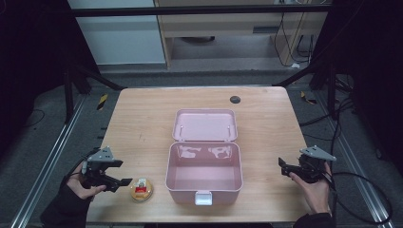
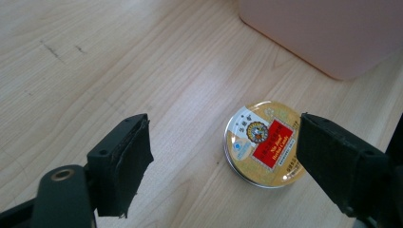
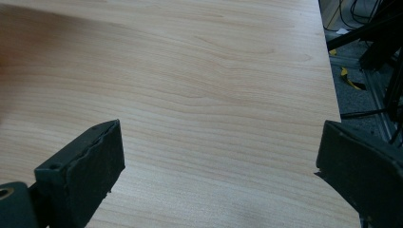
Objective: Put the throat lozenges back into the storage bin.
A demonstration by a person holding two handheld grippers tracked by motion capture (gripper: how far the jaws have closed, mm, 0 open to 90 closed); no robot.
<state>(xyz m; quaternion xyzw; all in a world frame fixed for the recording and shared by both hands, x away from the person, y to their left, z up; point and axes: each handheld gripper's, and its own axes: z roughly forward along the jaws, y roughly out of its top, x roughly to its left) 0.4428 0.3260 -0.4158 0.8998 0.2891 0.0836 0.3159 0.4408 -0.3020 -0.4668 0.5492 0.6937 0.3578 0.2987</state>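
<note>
Left gripper (image 1: pixel 118 172) hovering just beside the round tin (image 1: pixel 141 188), jaws gaping wide.

The tin is lying flat on the table (image 1: pixel 142 118), just left of the open pink box (image 1: pixel 204 178); the right gripper (image 1: pixel 284 167) is waiting well apart, also spread wide.

One wooden table (image 1: pixel 142 118) stands here, and on it sit one pink box (image 1: pixel 204 173) with its single lid (image 1: pixel 205 125) thrown open and one small round gold tin (image 1: pixel 141 188). One dark round spot (image 1: pixel 235 99) marks the tabletop. Two hand-held grippers are out, the left gripper (image 1: pixel 124 172) and the right gripper (image 1: pixel 281 167), one per hand.
</note>
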